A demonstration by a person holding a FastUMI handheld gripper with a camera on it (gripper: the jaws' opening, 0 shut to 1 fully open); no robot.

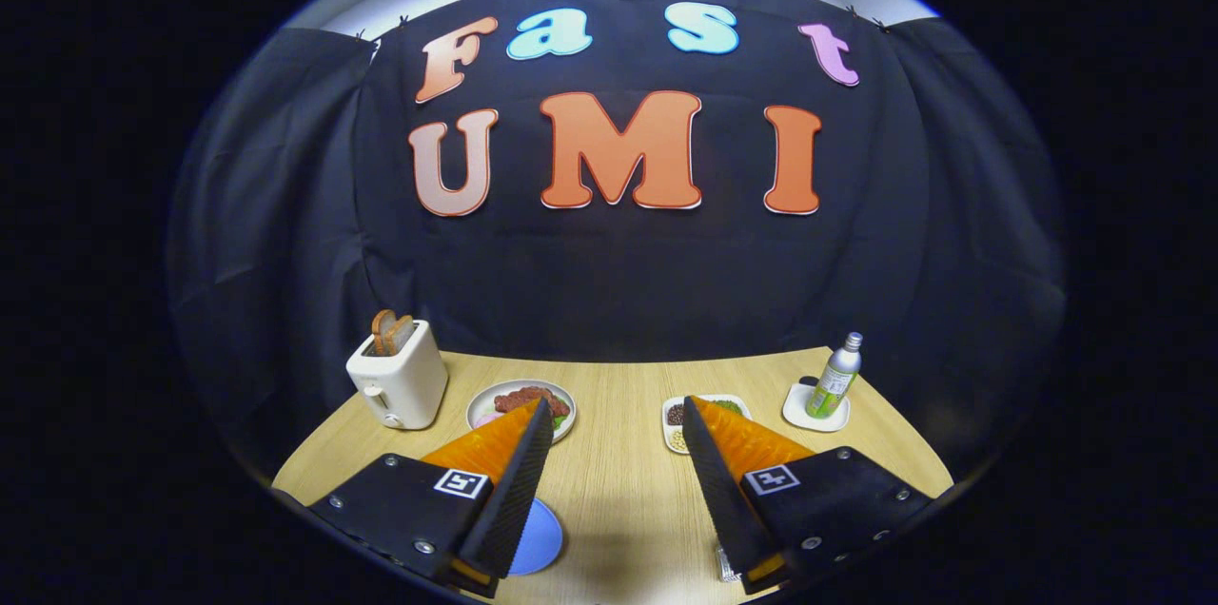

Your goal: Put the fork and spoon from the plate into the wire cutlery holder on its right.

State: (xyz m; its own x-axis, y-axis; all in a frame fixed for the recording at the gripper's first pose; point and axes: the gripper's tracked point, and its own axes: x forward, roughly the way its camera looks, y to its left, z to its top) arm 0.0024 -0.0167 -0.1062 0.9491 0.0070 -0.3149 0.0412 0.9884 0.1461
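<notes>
Flanking spread fingers [617, 417]: toaster [398, 384], bottle [834, 379].

Gripper [617, 410]: two wedge-shaped fingers [519, 481], each tapering to narrow tip, inner faces ribbed. Behind each finger, black angular mounting plate [400, 505] with silver screws at corners. Square black-and-white fiducial marker [462, 483] on each plate, near finger base. Fingers parted, wide gap between.
</notes>
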